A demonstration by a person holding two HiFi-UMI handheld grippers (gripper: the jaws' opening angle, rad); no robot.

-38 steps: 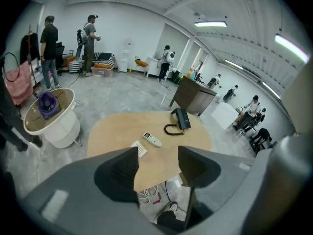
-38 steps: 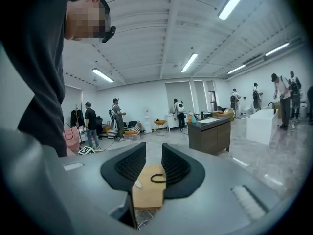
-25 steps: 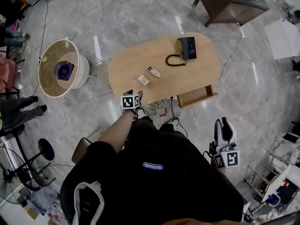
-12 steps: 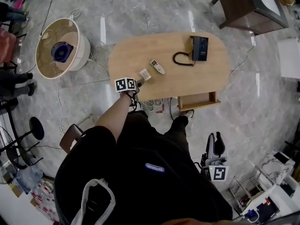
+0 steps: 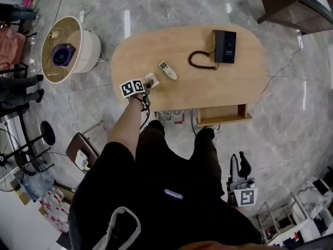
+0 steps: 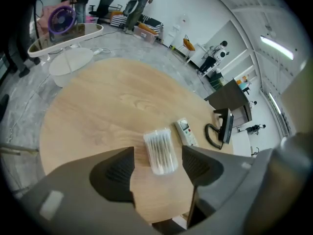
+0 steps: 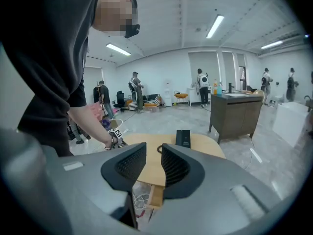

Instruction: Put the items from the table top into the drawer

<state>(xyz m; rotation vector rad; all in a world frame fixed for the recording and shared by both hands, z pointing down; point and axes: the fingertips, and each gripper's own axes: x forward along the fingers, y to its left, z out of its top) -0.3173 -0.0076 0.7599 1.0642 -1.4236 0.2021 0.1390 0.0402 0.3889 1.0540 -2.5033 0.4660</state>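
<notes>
On the oval wooden table (image 5: 208, 85) lie a clear box of cotton swabs (image 5: 152, 80), a white remote (image 5: 167, 70) and a black phone (image 5: 225, 39) with a coiled cord. My left gripper (image 5: 143, 87) reaches over the table's near edge. It stands open, and the swab box (image 6: 160, 151) lies on the wood just ahead between its jaws, untouched. The remote (image 6: 186, 131) lies to the right of the box. My right gripper (image 5: 241, 165) hangs low beside the person's right leg, away from the table, jaws a narrow gap apart and empty. The drawer (image 5: 221, 113) stands pulled out under the table's near edge.
A round white tub with a purple fan (image 5: 62, 53) stands left of the table. A dark cabinet (image 5: 291, 4) is at the far right. Cables (image 5: 169, 116) lie on the floor under the table edge. A stool (image 5: 47, 132) and people's legs are at the left.
My left gripper has moved forward and down from the table's edge to the swab box. My right gripper has sunk lower beside the person. The head view has shifted over the table.
</notes>
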